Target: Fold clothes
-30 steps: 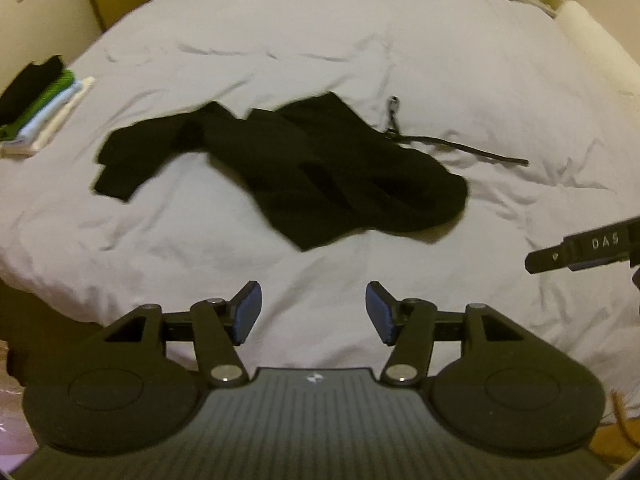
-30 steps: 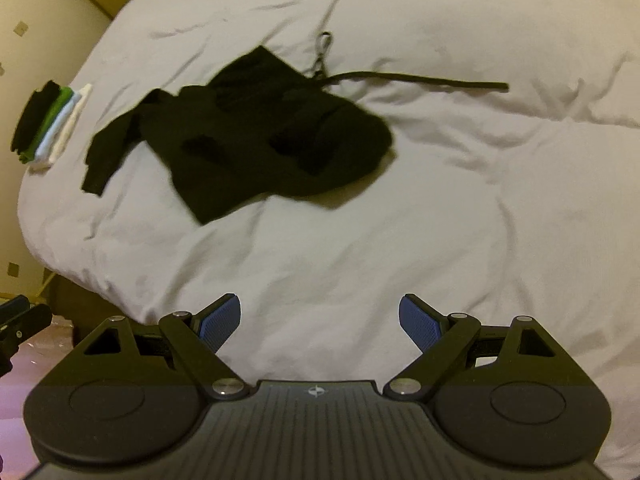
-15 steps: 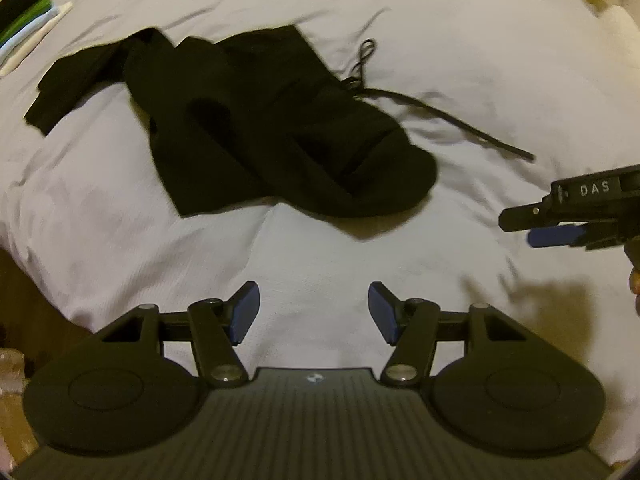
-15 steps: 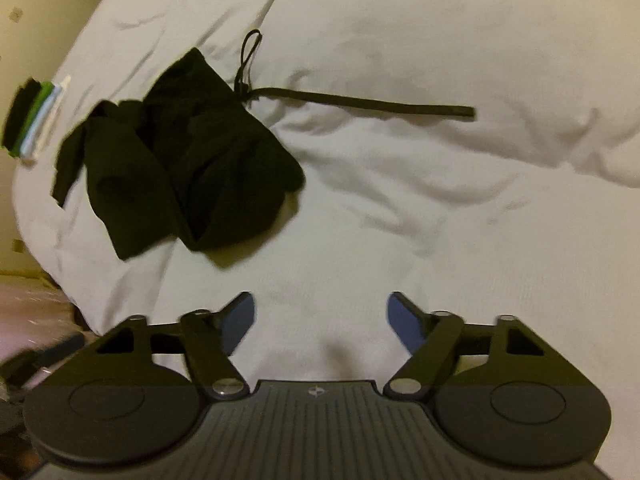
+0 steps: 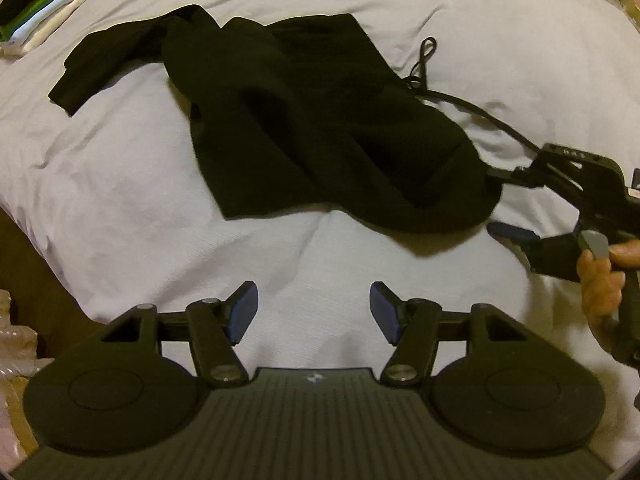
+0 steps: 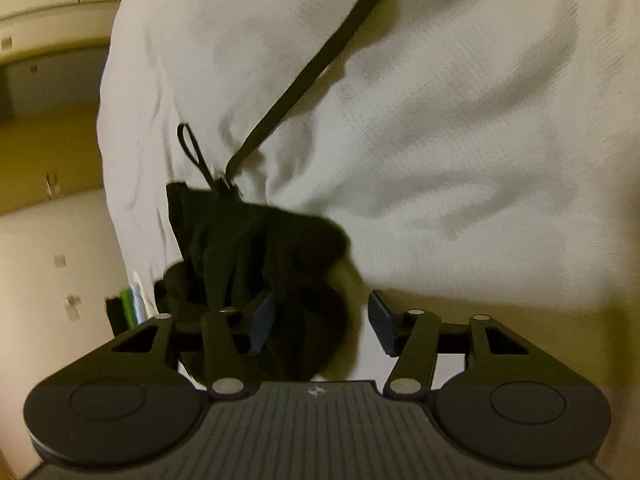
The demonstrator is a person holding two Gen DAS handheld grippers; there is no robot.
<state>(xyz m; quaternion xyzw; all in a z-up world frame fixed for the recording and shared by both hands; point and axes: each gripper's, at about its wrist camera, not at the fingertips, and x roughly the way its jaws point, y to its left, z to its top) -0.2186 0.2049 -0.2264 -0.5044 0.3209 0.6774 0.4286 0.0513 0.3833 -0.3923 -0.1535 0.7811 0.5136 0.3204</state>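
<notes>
One crumpled black garment (image 5: 312, 120) lay heaped on the pale bedspread (image 5: 120, 184), its folds too dark to show which part was sleeve or hem. The right wrist view was blurred by motion and tilted, and the garment's near edge (image 6: 280, 264) ran under that tool's frame. The right gripper (image 6: 320, 322) had its jaws spread wide, the cloth's edge lying in the gap beside the left pad; whether a pad touched fabric could not be told. The left gripper (image 5: 312, 308) hung over bare sheet just short of the garment, its tongs apart and holding nothing. A single black strap (image 5: 480, 114) with a small loop trailed from the garment toward the right tool. One stack of folded clothes (image 5: 44, 4), cut off at the frame's corner, sat well apart at far left. The person's right hand (image 5: 604, 276) was only partly in view.
</notes>
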